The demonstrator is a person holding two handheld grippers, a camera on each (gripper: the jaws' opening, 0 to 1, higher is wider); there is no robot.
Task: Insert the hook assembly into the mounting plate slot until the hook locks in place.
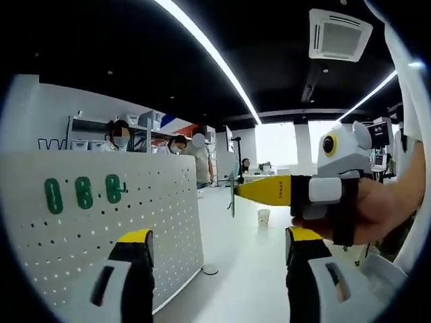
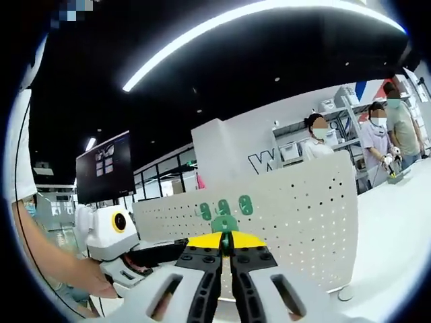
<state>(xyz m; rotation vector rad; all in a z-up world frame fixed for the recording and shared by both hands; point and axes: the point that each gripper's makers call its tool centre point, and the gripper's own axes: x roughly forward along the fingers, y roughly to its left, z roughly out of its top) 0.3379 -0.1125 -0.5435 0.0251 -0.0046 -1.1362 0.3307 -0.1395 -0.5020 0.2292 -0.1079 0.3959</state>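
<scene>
pegboard [image 1: 101,222] stood upright on the white table [image 1: 249,269], white with rows of small holes, and carried three green hooks [image 1: 84,193] in a row near its upper edge. in the left gripper view the left gripper [image 1: 219,245] had its jaws spread wide, yellow tips apart, nothing between them, hanging just in front of the board's face and right edge. the right gripper [image 1: 269,190] came in from the right of that view, held in a hand [image 1: 374,215], its yellow jaws pressed together and pointing left; a thin dark-green piece stuck out at the tip, seen edge-on. a paper cup [image 1: 263,217] stood on the table farther back, well apart from the board. in the right gripper view the right gripper [image 2: 226,243] was pinching a fourth green hook [image 2: 224,224] between its yellow tips, jaws nearly closed on it. the hook sat just below the row of three hooks [image 2: 225,206] on the pegboard [image 2: 283,222]; whether it touched the board could not be told. the left gripper [image 2: 158,254] showed low at the left of that view, with a hand [image 2: 84,276] on it. several people stood behind the board by shelving. a dark monitor [image 2: 103,167] hung at upper left.
</scene>
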